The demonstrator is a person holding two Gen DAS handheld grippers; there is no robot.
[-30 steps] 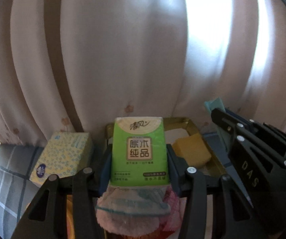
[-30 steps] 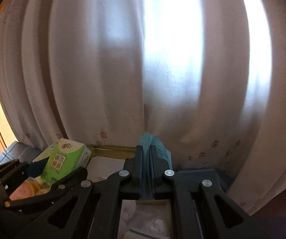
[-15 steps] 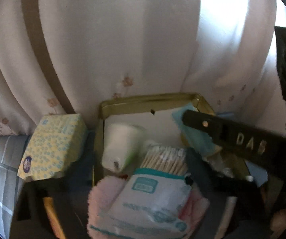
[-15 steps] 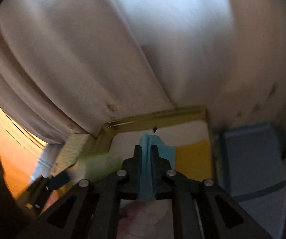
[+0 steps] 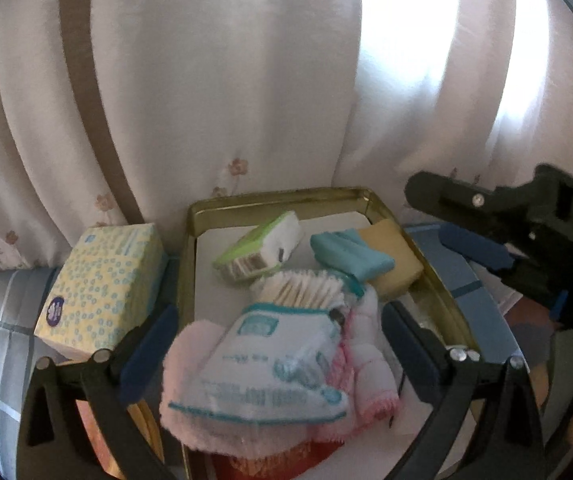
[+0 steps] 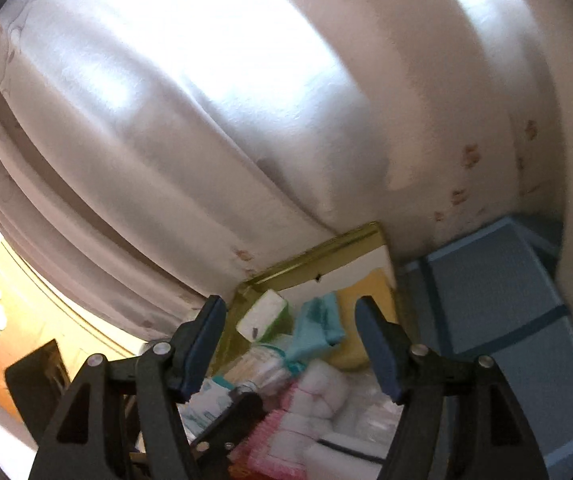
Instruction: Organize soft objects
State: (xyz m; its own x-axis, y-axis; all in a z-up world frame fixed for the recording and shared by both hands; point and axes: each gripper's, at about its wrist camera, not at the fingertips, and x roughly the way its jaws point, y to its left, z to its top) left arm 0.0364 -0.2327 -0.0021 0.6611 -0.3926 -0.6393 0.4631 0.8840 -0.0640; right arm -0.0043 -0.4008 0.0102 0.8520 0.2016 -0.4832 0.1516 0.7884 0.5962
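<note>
Now both drops are done: my left tool [image 5: 276,346] stands spread wide, having just opened off the green tissue pack [image 5: 260,250], which lies tilted in the gold tray [image 5: 278,197]. My right tool [image 6: 290,344] has just opened too; the teal cloth [image 6: 318,326] rests beside the pack. I'd back straight out, snagging nothing.

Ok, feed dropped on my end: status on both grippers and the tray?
Left gripper open, empty. Right gripper open, jaws just opened, nothing between. Green tissue pack and teal cloth lying in gold tray. Nothing blocking.
</note>
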